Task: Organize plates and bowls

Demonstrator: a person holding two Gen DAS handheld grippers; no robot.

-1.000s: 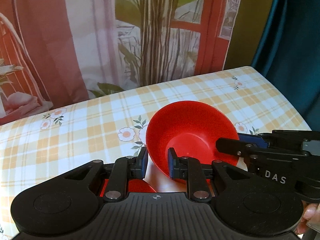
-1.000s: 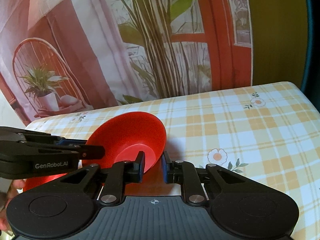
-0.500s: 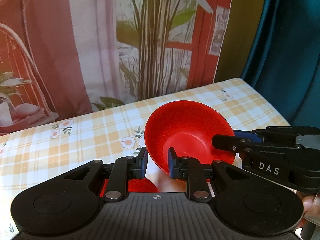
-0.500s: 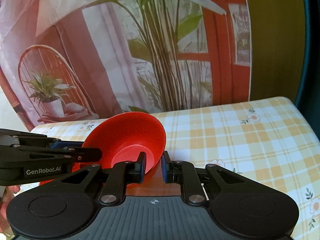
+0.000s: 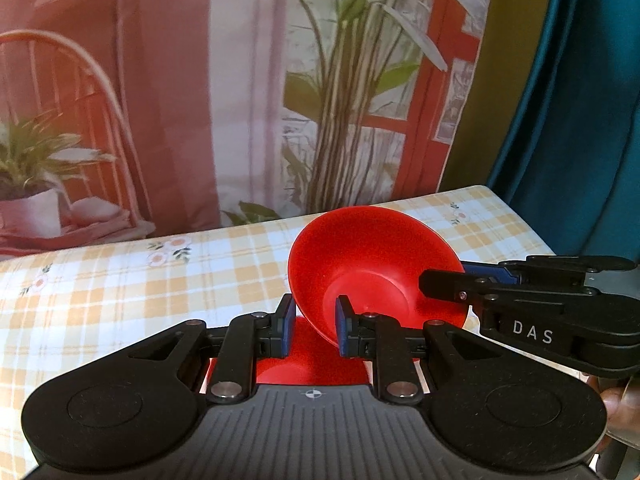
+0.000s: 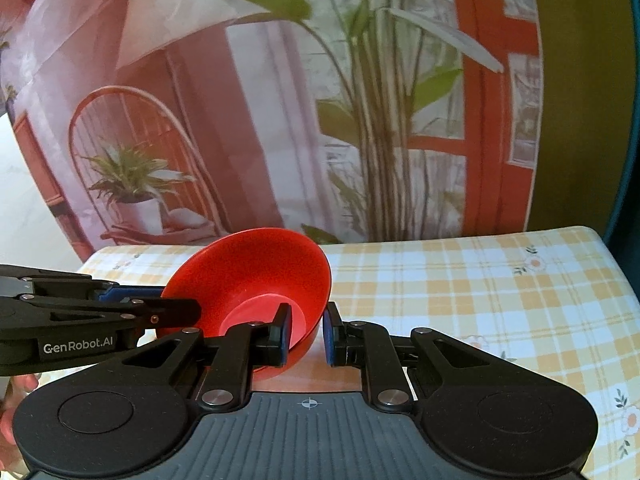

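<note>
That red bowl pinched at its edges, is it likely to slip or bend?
The red bowl looks like thin, glossy plastic, so probably light and somewhat slippery. Left gripper and right gripper each clamp its rim, and it keeps its shape, suggesting reasonable stiffness.

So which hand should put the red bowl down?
Probably both. The left gripper and right gripper each pinch opposite sides of the red bowl's rim, above the checked tablecloth.

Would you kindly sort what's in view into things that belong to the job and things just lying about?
Job:
- red bowl, its rim clamped by both grippers
- left gripper
- right gripper

Just there:
- checked tablecloth
- printed backdrop
- teal curtain
</note>
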